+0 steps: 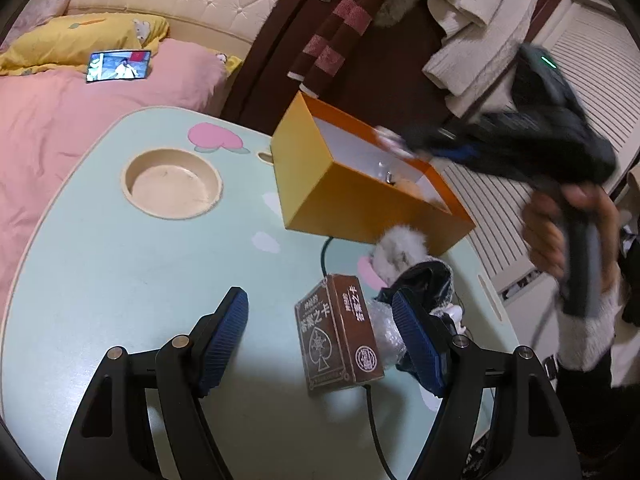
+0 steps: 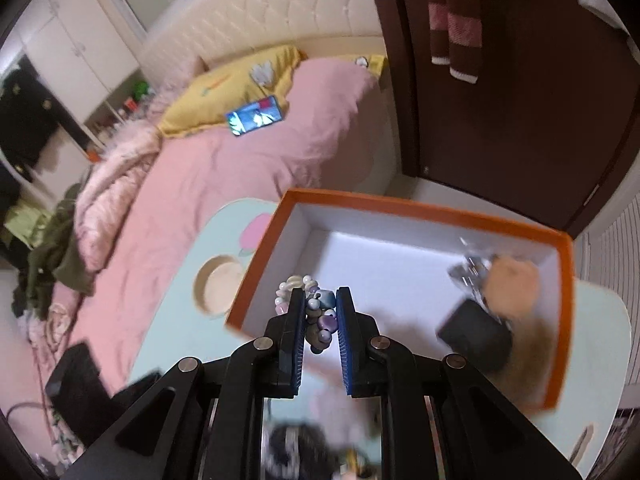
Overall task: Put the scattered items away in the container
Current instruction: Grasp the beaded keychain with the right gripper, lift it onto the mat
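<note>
An orange box (image 1: 352, 204) with a white inside stands on the pale green table (image 1: 140, 280). My left gripper (image 1: 320, 340) is open above the table. A brown card box (image 1: 338, 340) stands between its fingers, with a dark glove (image 1: 424, 280), a white pompom (image 1: 400, 246) and bubble wrap (image 1: 382, 328) beside its right finger. My right gripper (image 2: 319, 312) is shut on a beaded bracelet (image 2: 316, 312) over the near edge of the orange box (image 2: 560, 320). Inside lie a tan furry item (image 2: 512, 284), a black case (image 2: 476, 334) and a shiny item (image 2: 468, 270).
A round recess (image 1: 172, 188) sits in the table's left part. A dark cable (image 1: 374, 432) runs across the table. A pink bed (image 1: 60, 120) with a lit phone (image 1: 119, 65) lies left. Clothes hang on a dark door (image 1: 380, 60) behind the box.
</note>
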A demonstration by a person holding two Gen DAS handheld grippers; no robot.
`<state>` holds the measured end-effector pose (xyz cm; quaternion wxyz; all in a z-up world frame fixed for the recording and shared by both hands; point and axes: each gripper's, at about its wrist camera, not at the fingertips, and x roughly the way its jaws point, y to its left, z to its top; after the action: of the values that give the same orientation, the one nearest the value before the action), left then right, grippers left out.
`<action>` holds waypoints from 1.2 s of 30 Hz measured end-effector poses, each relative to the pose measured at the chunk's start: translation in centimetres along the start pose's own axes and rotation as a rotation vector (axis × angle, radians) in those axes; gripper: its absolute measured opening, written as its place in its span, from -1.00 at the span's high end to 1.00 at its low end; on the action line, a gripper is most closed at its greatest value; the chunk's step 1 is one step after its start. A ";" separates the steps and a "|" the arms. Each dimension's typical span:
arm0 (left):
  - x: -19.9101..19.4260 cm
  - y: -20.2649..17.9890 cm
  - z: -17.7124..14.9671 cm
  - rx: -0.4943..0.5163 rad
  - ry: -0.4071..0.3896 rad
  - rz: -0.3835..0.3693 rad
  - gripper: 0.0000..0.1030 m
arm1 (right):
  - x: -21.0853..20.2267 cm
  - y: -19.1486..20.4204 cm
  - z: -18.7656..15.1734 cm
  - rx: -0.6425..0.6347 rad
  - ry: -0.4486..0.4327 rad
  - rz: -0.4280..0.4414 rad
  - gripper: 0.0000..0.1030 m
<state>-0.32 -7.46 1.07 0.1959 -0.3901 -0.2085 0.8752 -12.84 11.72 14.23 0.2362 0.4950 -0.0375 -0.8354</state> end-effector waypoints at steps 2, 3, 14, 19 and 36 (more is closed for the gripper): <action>0.0 0.1 0.1 -0.005 0.000 0.010 -0.45 | -1.1 -0.4 -1.8 0.009 -0.002 -0.003 0.72; 0.0 0.2 0.1 -0.008 0.002 0.014 -0.45 | -1.5 -0.8 -3.0 0.020 0.000 -0.016 0.72; -0.1 -0.1 0.6 0.004 -0.029 0.070 -0.45 | 0.8 -3.8 -10.5 0.132 0.063 -0.069 0.70; 0.6 -1.6 2.3 0.019 0.010 0.030 -0.45 | 2.1 -2.5 -11.9 0.104 0.057 -0.058 0.65; 13.3 -15.5 14.0 0.418 0.366 0.093 -0.45 | -2.1 -3.4 -13.6 0.148 -0.128 0.071 -0.14</action>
<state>-16.44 9.22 9.64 0.2660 -0.5020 0.0333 0.8223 -1.68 17.94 8.03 0.2255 0.4549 -0.1317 -0.8514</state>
